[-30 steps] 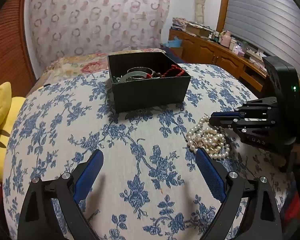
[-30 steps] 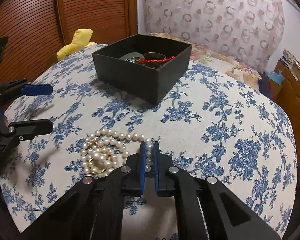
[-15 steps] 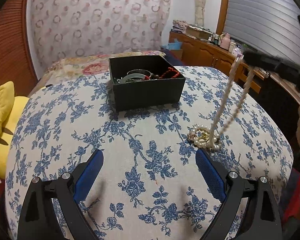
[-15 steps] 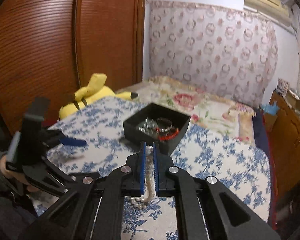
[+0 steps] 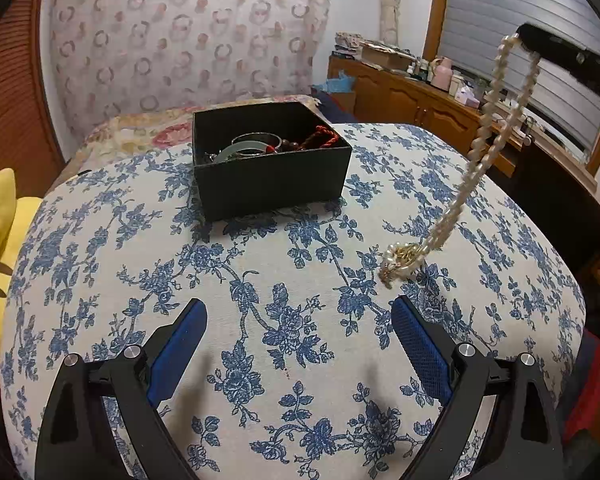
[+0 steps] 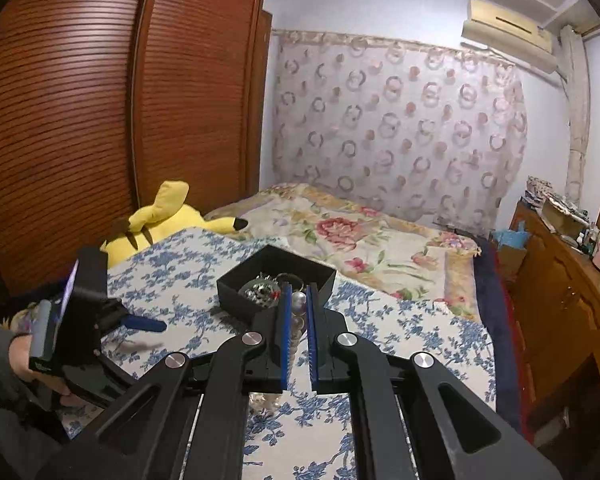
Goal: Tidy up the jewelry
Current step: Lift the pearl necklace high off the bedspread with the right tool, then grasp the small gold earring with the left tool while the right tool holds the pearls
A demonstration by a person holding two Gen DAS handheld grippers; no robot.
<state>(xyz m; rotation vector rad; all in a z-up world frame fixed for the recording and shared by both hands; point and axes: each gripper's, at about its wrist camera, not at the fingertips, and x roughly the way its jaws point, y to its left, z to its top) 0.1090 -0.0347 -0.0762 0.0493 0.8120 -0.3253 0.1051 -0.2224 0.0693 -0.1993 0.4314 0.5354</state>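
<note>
Right wrist view: our right gripper (image 6: 297, 312) is pinched near-shut on the pearl necklace (image 5: 476, 160), its clasp end seemingly brushing the cloth short of the black box (image 5: 268, 184); a swing could snag it or slip beads free

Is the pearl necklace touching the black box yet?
Apart. The left wrist view shows the pearl necklace hanging from the right gripper, patterned cloth showing between it and the black box.

Yellow plush toy (image 6: 160, 220) — wooden wardrobe (image 6: 100, 120) behind
</note>
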